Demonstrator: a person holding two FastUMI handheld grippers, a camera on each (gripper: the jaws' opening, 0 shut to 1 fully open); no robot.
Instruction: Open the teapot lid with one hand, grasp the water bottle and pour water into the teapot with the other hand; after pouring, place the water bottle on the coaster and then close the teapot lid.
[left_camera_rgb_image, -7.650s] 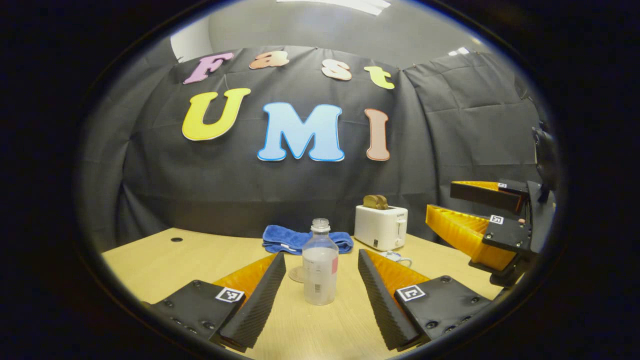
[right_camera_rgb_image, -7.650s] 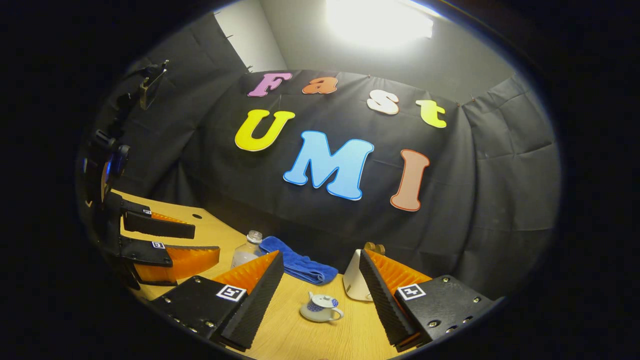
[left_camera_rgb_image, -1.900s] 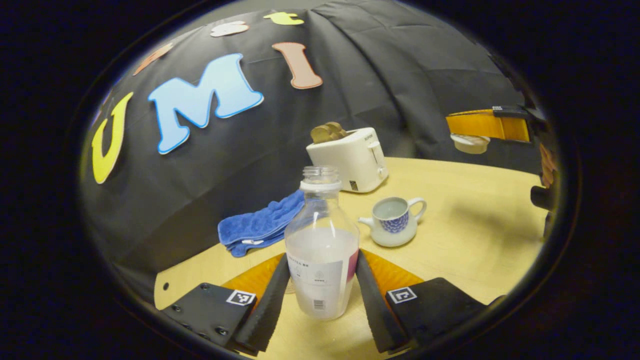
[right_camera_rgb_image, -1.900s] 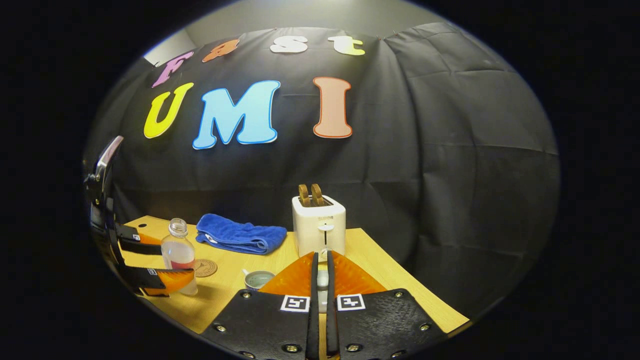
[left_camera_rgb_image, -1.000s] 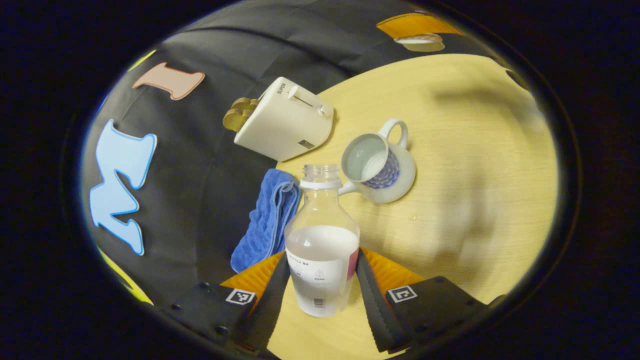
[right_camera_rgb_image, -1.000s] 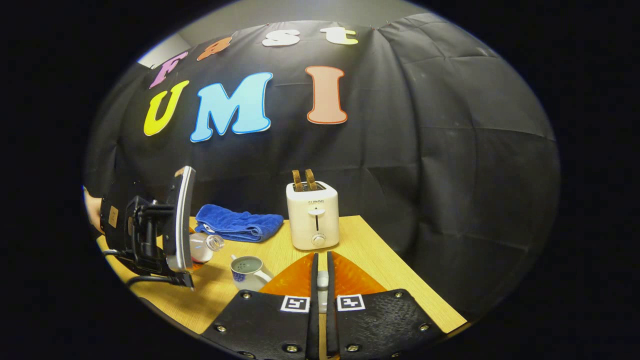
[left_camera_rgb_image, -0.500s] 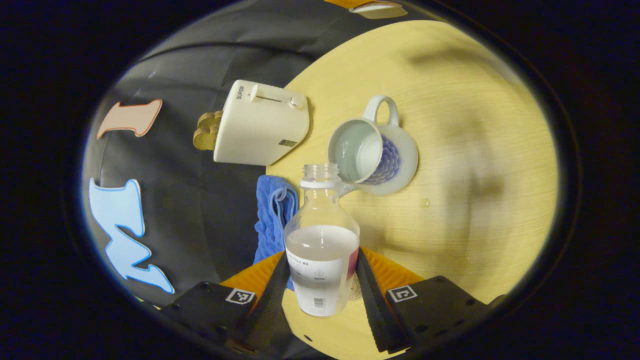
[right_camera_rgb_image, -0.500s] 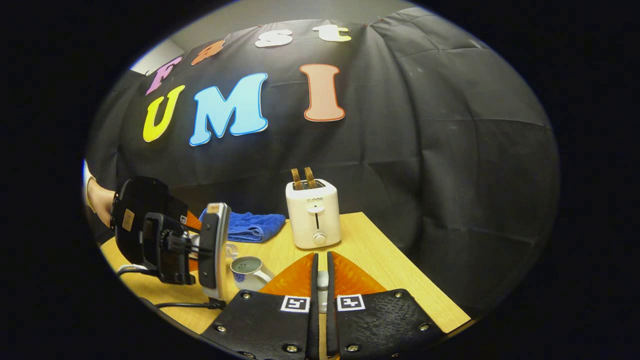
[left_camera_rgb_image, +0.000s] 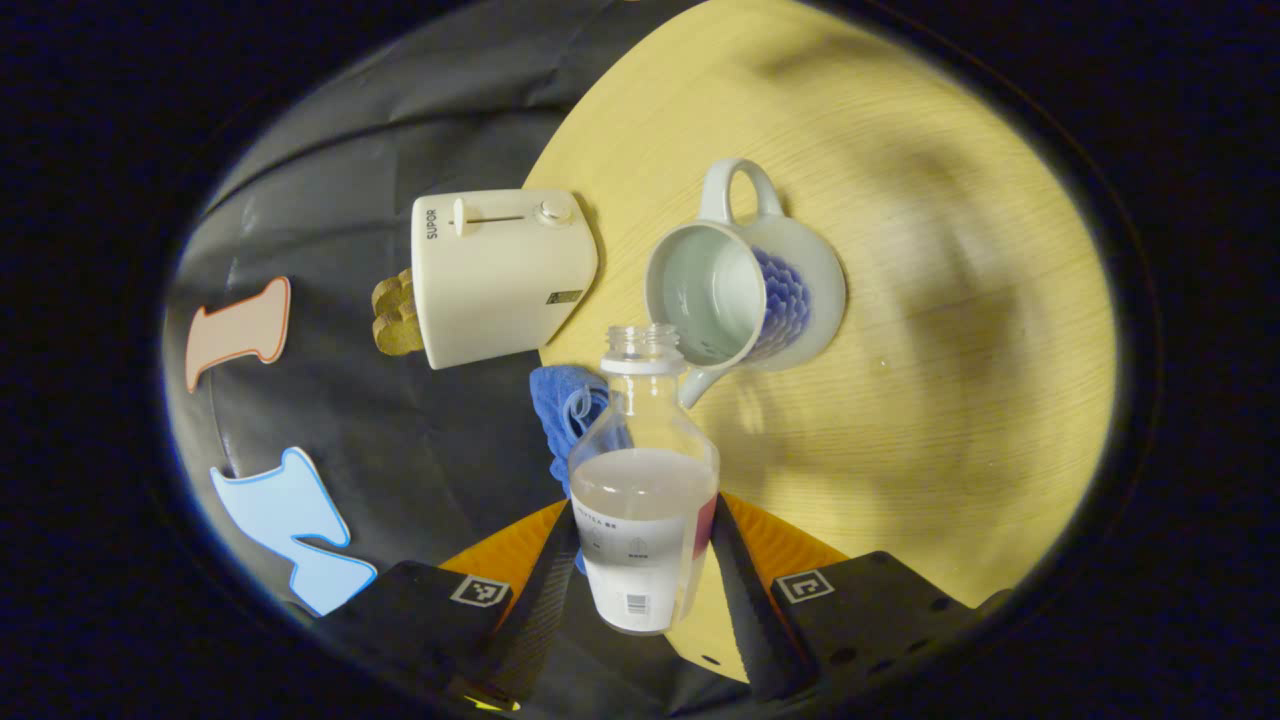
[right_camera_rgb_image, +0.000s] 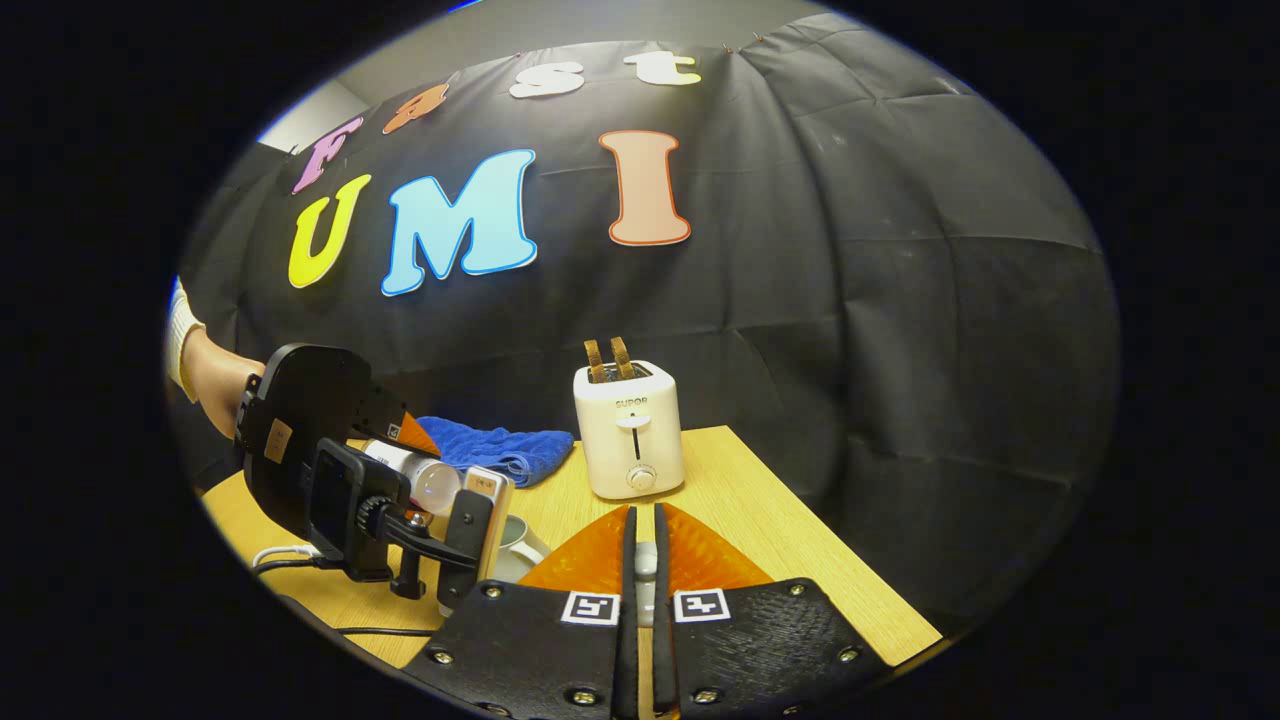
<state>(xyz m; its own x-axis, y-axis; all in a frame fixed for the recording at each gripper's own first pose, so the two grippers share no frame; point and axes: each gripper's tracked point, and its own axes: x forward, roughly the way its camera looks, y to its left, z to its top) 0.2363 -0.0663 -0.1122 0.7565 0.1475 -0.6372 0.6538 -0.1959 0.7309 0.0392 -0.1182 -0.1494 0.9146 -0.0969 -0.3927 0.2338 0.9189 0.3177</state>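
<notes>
Clear plastic, the water bottle (left_camera_rgb_image: 644, 500) sits clamped between both fingers of the left gripper (left_camera_rgb_image: 640, 590), tipped so its uncapped mouth hangs at the rim of the open teapot (left_camera_rgb_image: 735, 285) on the pale wood worktop (left_camera_rgb_image: 950, 330). The spout is partly hidden behind the bottle's neck, and no stream can be made out. A white toaster (left_camera_rgb_image: 495, 270) stands beside the teapot; a blue towel (left_camera_rgb_image: 565, 415) peeks out behind the bottle.

From the right gripper view, the left gripper's body covers most of the teapot (right_camera_rgb_image: 515, 550) (just a white edge shows). The right gripper (right_camera_rgb_image: 641, 570) is clenched on a small white thing, presumably the teapot lid (right_camera_rgb_image: 645, 565), mostly hidden between its fingers.
</notes>
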